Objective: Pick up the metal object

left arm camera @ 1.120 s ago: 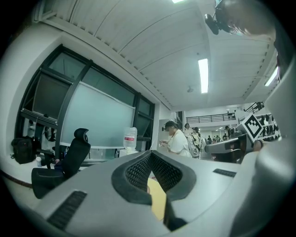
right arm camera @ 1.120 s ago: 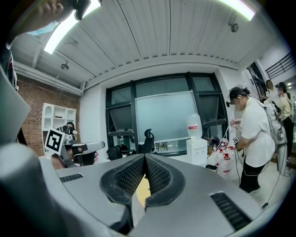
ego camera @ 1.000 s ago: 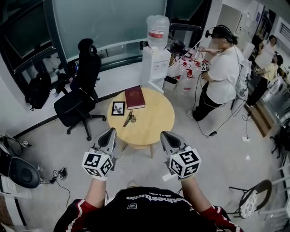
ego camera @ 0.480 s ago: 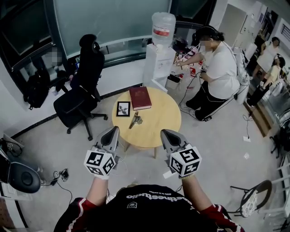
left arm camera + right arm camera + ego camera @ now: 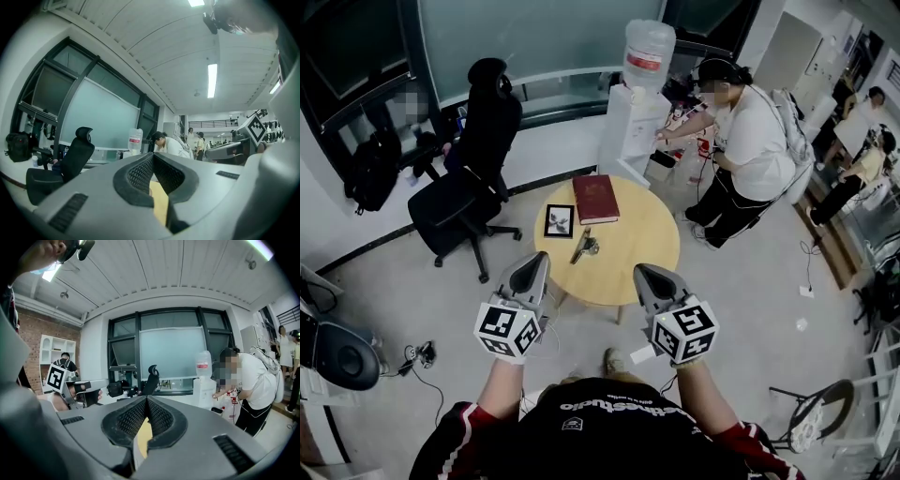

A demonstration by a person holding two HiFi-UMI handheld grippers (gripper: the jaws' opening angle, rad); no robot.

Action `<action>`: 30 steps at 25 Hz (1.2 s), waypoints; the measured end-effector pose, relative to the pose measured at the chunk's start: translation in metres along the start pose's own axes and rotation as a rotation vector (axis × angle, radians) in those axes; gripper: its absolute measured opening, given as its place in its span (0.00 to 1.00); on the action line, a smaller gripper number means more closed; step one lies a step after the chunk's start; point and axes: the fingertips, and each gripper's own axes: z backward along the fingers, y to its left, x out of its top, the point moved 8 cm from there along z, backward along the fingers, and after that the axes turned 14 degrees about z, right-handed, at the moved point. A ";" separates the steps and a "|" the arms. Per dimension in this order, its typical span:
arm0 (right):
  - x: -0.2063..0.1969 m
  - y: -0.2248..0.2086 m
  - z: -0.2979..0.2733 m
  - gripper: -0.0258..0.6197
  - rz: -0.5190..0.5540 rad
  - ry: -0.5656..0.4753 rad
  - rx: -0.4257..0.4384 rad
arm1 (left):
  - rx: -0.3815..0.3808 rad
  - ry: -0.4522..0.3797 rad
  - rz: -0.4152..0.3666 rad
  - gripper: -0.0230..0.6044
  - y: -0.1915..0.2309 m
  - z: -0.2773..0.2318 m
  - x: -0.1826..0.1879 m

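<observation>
The metal object (image 5: pixel 585 247) lies near the middle of the round wooden table (image 5: pixel 628 267), just below a small framed picture (image 5: pixel 559 220) and a dark red book (image 5: pixel 595 199). My left gripper (image 5: pixel 536 263) is held up in front of the table's near left edge, shut with nothing in it. At the table's near right edge my right gripper (image 5: pixel 644 274) is likewise shut and empty. Both are well short of the metal object. In the left gripper view the left gripper (image 5: pixel 152 155) points across the room, tips together; the right gripper (image 5: pixel 146 399) does the same in the right gripper view.
A black office chair (image 5: pixel 473 178) stands left of the table. Behind it are a water dispenser (image 5: pixel 633 112) and a person in a white shirt (image 5: pixel 750 150) bending toward it. Cables and a black stool base (image 5: pixel 342 354) lie on the floor at left.
The table with its objects has drifted slightly right and nearer in the head view. The person in white has leaned toward the dispenser. Both grippers stay shut, held the same way.
</observation>
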 end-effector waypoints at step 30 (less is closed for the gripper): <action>-0.028 -0.002 -0.080 0.27 0.058 0.051 0.124 | 0.048 0.013 -0.014 0.06 0.016 -0.005 -0.011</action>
